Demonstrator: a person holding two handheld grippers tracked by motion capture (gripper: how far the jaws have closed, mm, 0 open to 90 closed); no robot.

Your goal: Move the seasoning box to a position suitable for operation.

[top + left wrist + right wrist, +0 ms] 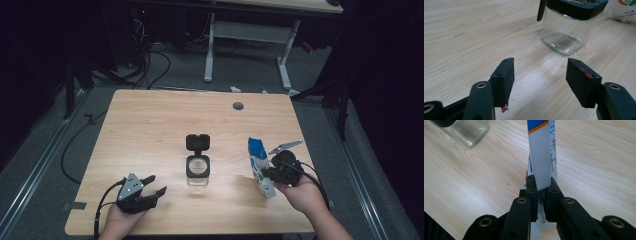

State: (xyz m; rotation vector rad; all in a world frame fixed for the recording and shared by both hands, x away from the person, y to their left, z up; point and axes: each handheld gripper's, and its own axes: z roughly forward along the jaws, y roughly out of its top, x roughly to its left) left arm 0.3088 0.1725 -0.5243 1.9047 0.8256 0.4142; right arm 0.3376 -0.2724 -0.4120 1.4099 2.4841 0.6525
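Observation:
A clear square glass jar with a black rim and its flip lid swung open stands in the middle of the wooden table. My left gripper rests near the front left edge, open and holding nothing, aimed at the jar. To the right, my right gripper is shut on a white and blue snack pouch, which is held upright just above the table. In the right gripper view the pouch is pinched between the two pads, and the jar sits at the upper left.
A grey cable grommet sits in the table's far right part. Beyond the table a white desk frame stands on the floor among cables. Bare wood lies between the left gripper and the jar.

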